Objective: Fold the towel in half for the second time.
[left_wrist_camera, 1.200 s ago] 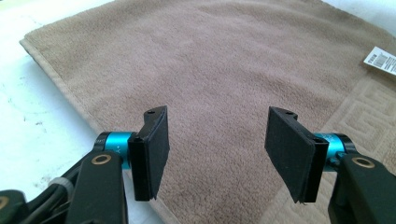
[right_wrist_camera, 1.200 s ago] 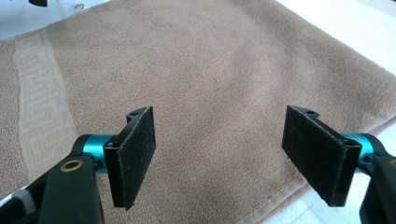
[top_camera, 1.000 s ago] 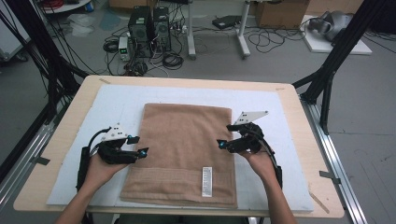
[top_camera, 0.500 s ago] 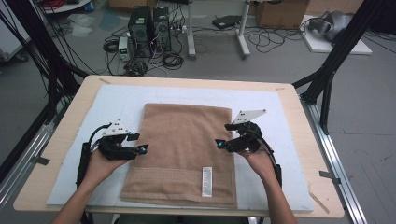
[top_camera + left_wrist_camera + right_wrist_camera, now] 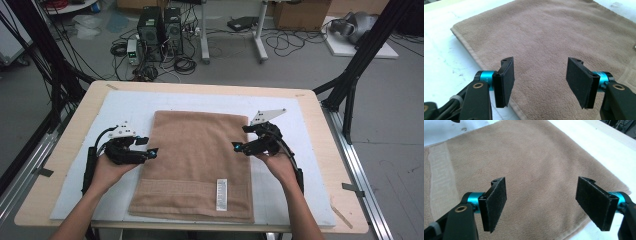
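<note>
A folded tan towel lies flat in the middle of the white mat, a small white label near its front edge. My left gripper hovers over the towel's left edge, jaws open with nothing between them; in the left gripper view the towel spreads out beyond the open jaws. My right gripper hovers over the towel's right edge, also open and empty. The right gripper view shows the towel under its spread jaws.
A white mat covers a wooden table. Black frame posts rise at the table's corners. Computers, cables and boxes lie on the floor beyond the far edge.
</note>
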Demonstrator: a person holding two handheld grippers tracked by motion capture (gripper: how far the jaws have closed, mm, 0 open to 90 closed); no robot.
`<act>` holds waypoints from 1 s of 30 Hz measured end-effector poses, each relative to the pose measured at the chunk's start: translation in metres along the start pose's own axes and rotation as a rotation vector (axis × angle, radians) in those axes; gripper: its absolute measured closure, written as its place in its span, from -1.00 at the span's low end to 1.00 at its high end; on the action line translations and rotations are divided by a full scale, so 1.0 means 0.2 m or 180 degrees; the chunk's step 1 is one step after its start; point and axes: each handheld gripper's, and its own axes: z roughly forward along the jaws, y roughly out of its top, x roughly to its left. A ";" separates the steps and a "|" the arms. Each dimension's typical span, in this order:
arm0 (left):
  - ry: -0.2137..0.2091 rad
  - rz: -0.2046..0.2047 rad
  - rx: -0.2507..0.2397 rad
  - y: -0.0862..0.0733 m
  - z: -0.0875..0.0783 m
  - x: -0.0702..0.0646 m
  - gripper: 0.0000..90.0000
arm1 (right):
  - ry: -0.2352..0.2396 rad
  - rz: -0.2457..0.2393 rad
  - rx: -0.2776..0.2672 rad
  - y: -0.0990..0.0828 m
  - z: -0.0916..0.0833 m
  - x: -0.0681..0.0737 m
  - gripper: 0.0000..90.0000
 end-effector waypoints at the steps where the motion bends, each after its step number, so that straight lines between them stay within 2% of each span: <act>1: 0.0015 -0.0001 0.0030 0.01 0.00 0.01 -0.12 | -0.0001 -0.0011 -0.0008 0.01 0.00 0.00 -0.47; 2: 0.0037 0.0002 0.0023 0.02 -0.01 0.01 -0.13 | -0.0014 -0.0021 -0.0047 0.02 0.00 0.00 -0.46; 5: 0.0074 0.0012 -0.0030 0.06 -0.03 0.03 -0.13 | -0.0054 -0.0044 -0.0003 0.04 0.00 -0.02 -0.47; 7: 0.0137 0.0020 0.0017 0.09 -0.03 0.05 -0.13 | -0.0094 -0.0051 -0.0007 0.06 0.00 -0.03 -0.47; 9: 0.0189 0.0005 -0.0010 0.12 -0.02 0.07 -0.14 | -0.0159 -0.0043 -0.0022 0.08 0.01 -0.05 -0.46; 11: 0.0240 -0.0002 -0.0070 0.14 0.00 0.10 -0.12 | -0.0212 -0.0006 -0.0040 0.07 0.02 -0.08 -0.45; 14: 0.0291 -0.0079 -0.0055 0.16 0.06 0.16 -0.11 | -0.0318 0.0114 0.0051 0.03 0.08 -0.15 -0.45; 18: 0.0379 -0.0125 -0.0086 0.13 0.15 0.23 -0.09 | -0.0398 0.0206 0.0116 -0.02 0.14 -0.22 -0.44; 23: 0.0426 -0.0227 0.0129 0.08 0.25 0.30 -0.09 | -0.0506 0.0261 0.0151 -0.07 0.19 -0.29 -0.42; 27: 0.0421 -0.0233 0.0157 0.06 0.30 0.31 -0.05 | -0.0558 0.0244 0.0223 -0.09 0.25 -0.31 -0.36; 30: 0.0435 -0.0188 0.0189 0.05 0.33 0.31 -0.04 | -0.0497 0.0340 0.0279 -0.12 0.29 -0.33 -0.30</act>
